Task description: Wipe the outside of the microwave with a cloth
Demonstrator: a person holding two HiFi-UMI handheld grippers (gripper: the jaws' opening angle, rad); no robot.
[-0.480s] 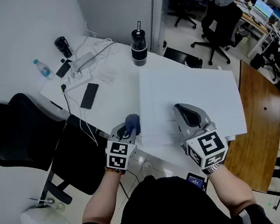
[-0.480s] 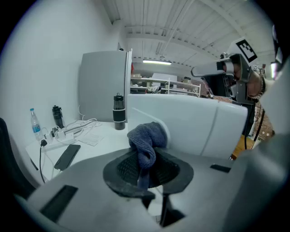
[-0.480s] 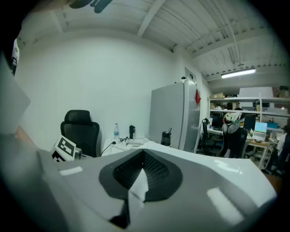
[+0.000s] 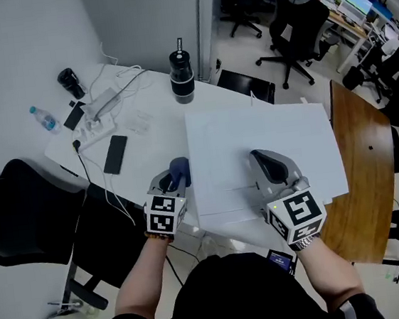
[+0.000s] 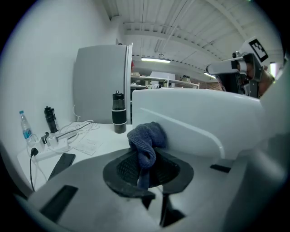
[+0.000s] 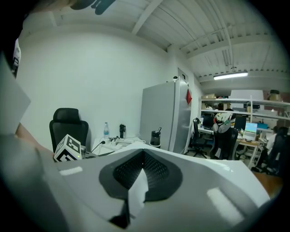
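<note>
Head view, centre: the microwave (image 4: pixel 268 133) shows as a broad white box with a flat, smooth, matte top and square edges, standing on the white table (image 4: pixel 146 132). Your left gripper (image 4: pixel 176 185), lower left of centre, is clamped on the cloth (image 4: pixel 180 169). In the left gripper view the dark ribbed pads (image 5: pixel 128 170) pinch one narrow fold, and the rest bunches above them as a soft blue terry wad, apparently lying against the microwave's side at its left edge, just below the rounded top rim. Your right gripper (image 4: pixel 265 160) lies over the top panel at centre right, jaws closed together and holding nothing; whether it touches the panel cannot be told. Handling, as a judgement: the cloth is light, limp and compressible, so it will tend to drag and roll rather than slide flat. A deeper bite near the middle of the wad would present a wider face. The casing looks rigid and slick, probably painted metal or plastic, and heavy enough not to shift under light wiping pressure. A black tumbler (image 4: pixel 180 68) and a phone (image 4: pixel 115 154) sit well apart at upper left.
</note>
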